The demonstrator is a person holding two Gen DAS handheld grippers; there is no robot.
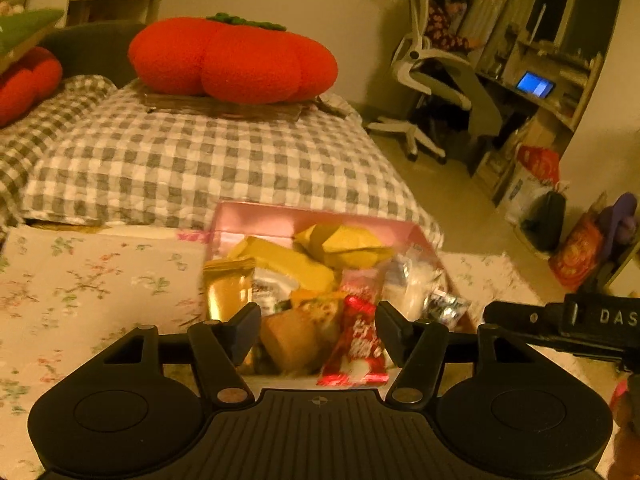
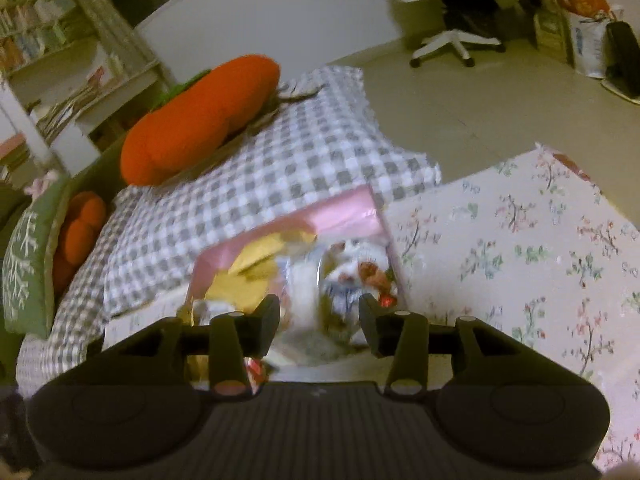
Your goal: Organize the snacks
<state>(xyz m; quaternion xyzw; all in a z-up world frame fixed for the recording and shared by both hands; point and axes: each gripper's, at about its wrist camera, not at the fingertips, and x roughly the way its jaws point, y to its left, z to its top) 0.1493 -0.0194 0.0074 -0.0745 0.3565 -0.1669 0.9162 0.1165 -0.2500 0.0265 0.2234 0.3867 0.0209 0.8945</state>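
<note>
A pink box (image 1: 256, 218) full of snack packets sits on the floral tablecloth (image 1: 80, 280). In it lie yellow packets (image 1: 344, 244), a gold pouch (image 1: 228, 288), a brown snack (image 1: 296, 336) and a red-and-white wrapper (image 1: 360, 344) that hangs over the near rim. My left gripper (image 1: 318, 330) is open, its fingers either side of the brown snack and red wrapper, holding nothing. In the right wrist view the same pink box (image 2: 340, 208) shows, blurred. My right gripper (image 2: 319, 326) is open over a white packet (image 2: 320, 296), not gripping it.
A bed with a grey checked cover (image 1: 200, 160) and an orange pumpkin cushion (image 1: 232, 60) lies behind the box. The other gripper's body (image 1: 568, 324) shows at right. An office chair (image 1: 432, 80), shelves and bags (image 1: 536, 184) stand on the floor to the right.
</note>
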